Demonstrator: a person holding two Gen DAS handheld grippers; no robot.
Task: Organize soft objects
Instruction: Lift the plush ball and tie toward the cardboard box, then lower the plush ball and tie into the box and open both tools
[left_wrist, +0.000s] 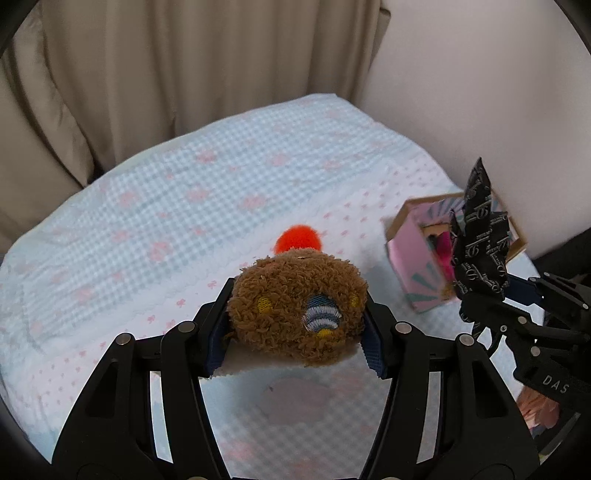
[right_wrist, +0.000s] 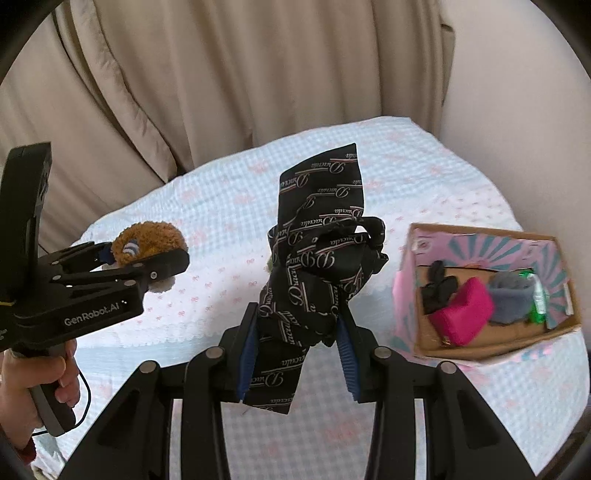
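Observation:
My left gripper (left_wrist: 295, 325) is shut on a brown plush toy (left_wrist: 295, 310) with an orange pompom (left_wrist: 298, 238), held above the bed. In the right wrist view that gripper (right_wrist: 147, 264) and the plush toy (right_wrist: 147, 240) are at the left. My right gripper (right_wrist: 299, 336) is shut on a black patterned necktie (right_wrist: 317, 240), bunched and standing up between the fingers. The necktie (left_wrist: 478, 236) also shows at the right of the left wrist view, in front of the box. A pink cardboard box (right_wrist: 484, 291) lies on the bed at the right, holding a magenta pouch (right_wrist: 463, 312), a grey cloth item (right_wrist: 511, 295) and a black item (right_wrist: 437, 286).
The bed has a pale blue checked cover (right_wrist: 221, 206) with pink bows. Beige curtains (right_wrist: 221, 74) hang behind it and a plain wall (right_wrist: 517, 92) stands at the right. The box (left_wrist: 417, 266) lies near the bed's right edge.

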